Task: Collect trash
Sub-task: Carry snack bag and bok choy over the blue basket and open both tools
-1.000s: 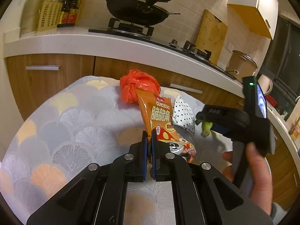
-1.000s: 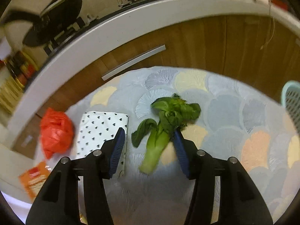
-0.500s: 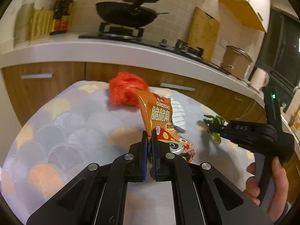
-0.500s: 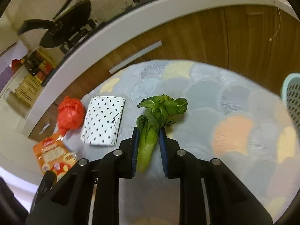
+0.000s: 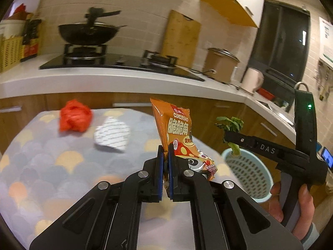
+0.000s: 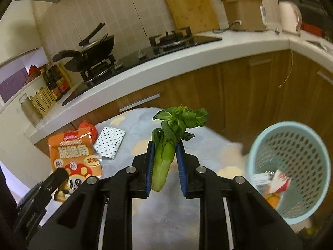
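Between the right gripper's (image 6: 164,166) clamped jaws, the bok choy (image 6: 166,156) stands upright, leaves up; the left gripper (image 5: 164,162) pinches an upright snack bag (image 5: 177,129).

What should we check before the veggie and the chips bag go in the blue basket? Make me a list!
1. Left gripper shut on the chips bag: ok.
2. Right gripper shut on the green vegetable: ok.
3. Both lifted clear of the patterned cloth: ok.
4. Blue basket mouth open: ok.
5. Vegetable over the basket: not ok, it is left of the basket.
6. Red bag and dotted packet collected: not ok.
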Demonstrator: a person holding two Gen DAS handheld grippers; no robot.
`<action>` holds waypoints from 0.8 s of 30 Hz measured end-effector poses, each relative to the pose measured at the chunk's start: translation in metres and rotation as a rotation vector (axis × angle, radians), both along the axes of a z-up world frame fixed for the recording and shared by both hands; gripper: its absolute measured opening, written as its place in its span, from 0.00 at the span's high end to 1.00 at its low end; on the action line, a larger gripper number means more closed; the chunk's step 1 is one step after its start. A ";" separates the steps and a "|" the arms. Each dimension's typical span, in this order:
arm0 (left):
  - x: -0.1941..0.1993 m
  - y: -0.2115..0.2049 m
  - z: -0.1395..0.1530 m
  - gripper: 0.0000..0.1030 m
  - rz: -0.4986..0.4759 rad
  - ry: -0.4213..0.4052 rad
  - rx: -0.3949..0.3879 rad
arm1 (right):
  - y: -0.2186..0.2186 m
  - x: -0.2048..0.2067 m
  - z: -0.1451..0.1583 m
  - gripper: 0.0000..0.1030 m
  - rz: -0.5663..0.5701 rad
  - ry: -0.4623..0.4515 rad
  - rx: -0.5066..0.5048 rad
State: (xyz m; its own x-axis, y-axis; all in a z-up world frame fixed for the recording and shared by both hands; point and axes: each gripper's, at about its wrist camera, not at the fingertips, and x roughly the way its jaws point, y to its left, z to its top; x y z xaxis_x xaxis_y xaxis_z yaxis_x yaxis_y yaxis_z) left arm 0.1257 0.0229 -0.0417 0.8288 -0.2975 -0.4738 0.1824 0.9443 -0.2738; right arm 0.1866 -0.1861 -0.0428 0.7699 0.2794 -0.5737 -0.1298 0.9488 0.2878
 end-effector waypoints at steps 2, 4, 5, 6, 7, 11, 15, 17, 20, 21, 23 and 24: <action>0.002 -0.018 0.002 0.98 -0.031 0.002 -0.002 | -0.012 -0.007 0.005 0.82 -0.010 -0.019 -0.021; 0.005 -0.032 0.002 0.98 -0.055 0.003 0.003 | -0.029 -0.016 0.009 0.82 -0.029 -0.046 -0.043; 0.006 -0.040 0.002 0.98 -0.071 0.005 0.006 | -0.038 -0.021 0.012 0.82 -0.042 -0.059 -0.056; 0.009 -0.052 0.003 0.98 -0.091 0.006 0.013 | -0.046 -0.023 0.013 0.82 -0.050 -0.065 -0.063; 0.011 -0.062 0.003 0.98 -0.109 0.008 0.018 | -0.055 -0.026 0.013 0.82 -0.058 -0.070 -0.069; 0.022 -0.096 0.002 0.98 -0.173 0.021 0.024 | -0.091 -0.033 0.008 0.82 -0.104 -0.058 -0.082; 0.032 -0.135 -0.005 0.98 -0.233 0.044 0.040 | -0.126 -0.035 -0.005 0.82 -0.144 -0.022 -0.077; 0.037 -0.152 -0.010 0.98 -0.259 0.062 0.039 | -0.143 -0.034 -0.013 0.82 -0.172 0.005 -0.079; 0.046 -0.181 -0.020 0.98 -0.293 0.082 0.064 | -0.164 -0.031 -0.029 0.82 -0.190 0.056 -0.063; 0.048 -0.189 -0.022 0.98 -0.301 0.085 0.072 | -0.168 -0.031 -0.033 0.82 -0.194 0.069 -0.065; 0.050 -0.204 -0.027 0.98 -0.318 0.093 0.090 | -0.176 -0.030 -0.043 0.82 -0.202 0.097 -0.072; 0.052 -0.212 -0.031 0.98 -0.328 0.099 0.100 | -0.180 -0.029 -0.048 0.82 -0.204 0.114 -0.073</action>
